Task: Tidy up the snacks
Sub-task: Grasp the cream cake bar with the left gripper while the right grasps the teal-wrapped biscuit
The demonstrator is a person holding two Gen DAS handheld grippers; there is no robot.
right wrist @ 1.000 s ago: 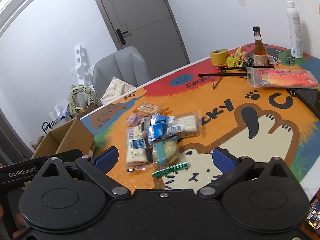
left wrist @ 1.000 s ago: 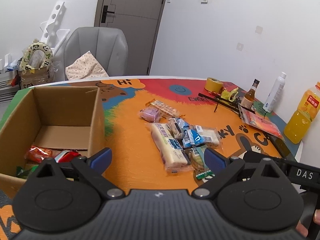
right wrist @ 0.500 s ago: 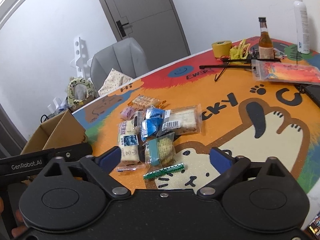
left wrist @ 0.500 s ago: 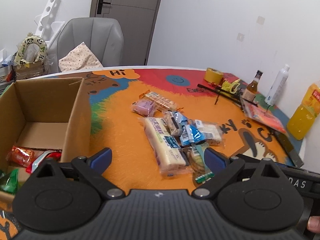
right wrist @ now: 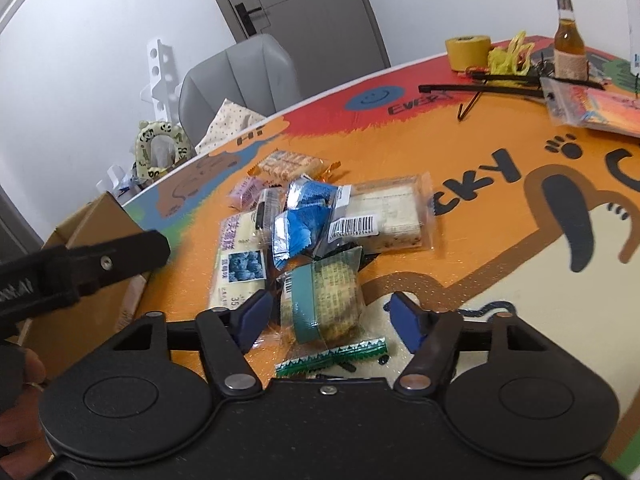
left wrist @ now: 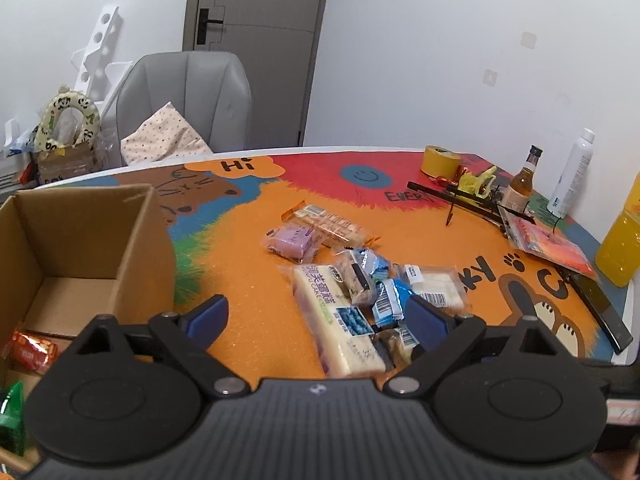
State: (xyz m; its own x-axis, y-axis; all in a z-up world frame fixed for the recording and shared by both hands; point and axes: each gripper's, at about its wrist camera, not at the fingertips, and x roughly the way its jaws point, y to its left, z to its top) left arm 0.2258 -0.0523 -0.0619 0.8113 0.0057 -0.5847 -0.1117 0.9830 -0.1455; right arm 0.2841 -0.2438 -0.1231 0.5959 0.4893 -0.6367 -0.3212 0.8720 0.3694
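We see our right gripper (right wrist: pixel 329 315) spread wide, low over the round cookie pack (right wrist: pixel 325 300) at the near edge of the snack pile (left wrist: pixel 360 284) on the orange table (left wrist: pixel 248 280). Our left gripper (left wrist: pixel 316 318) is spread wide too, holding nothing, with the cardboard box (left wrist: pixel 80 248) on its left, 2 snacks inside.

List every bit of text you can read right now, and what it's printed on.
"Hi": tablecloth, far side.
"EVER…": tablecloth, beside the smiley; the rest is hidden.
"…CKY": tablecloth, near the paw print.
"35": long blueberry cake pack.
Barcode digits on the clear cake pack, and the bottle label: too small or blurred.
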